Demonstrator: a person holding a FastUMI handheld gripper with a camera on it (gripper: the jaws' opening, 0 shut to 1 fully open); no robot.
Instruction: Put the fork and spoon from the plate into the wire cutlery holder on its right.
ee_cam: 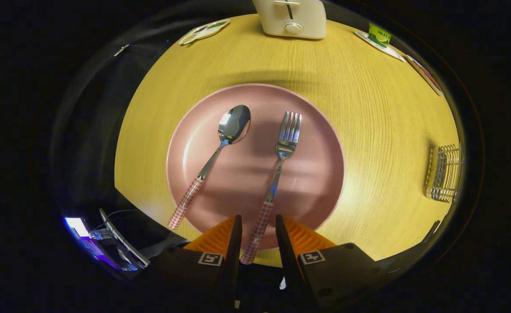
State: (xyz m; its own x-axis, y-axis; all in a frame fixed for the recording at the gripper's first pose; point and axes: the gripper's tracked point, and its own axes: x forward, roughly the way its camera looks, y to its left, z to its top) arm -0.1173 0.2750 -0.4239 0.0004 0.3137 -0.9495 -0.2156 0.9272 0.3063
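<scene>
Pink round plate (316,130) on a yellow wood-grain table (381,113). Spoon (214,158) lies on the plate's left half, shiny bowl up and away, red-checked handle running back over the near rim. Fork (277,174) lies to its right, tines pointing away, same checked handle; the handle end sits between the fingers of the gripper (257,228), which stand apart, not pressing it. Wire cutlery holder (446,173) stands well apart to the plate's right, near the table edge.
</scene>
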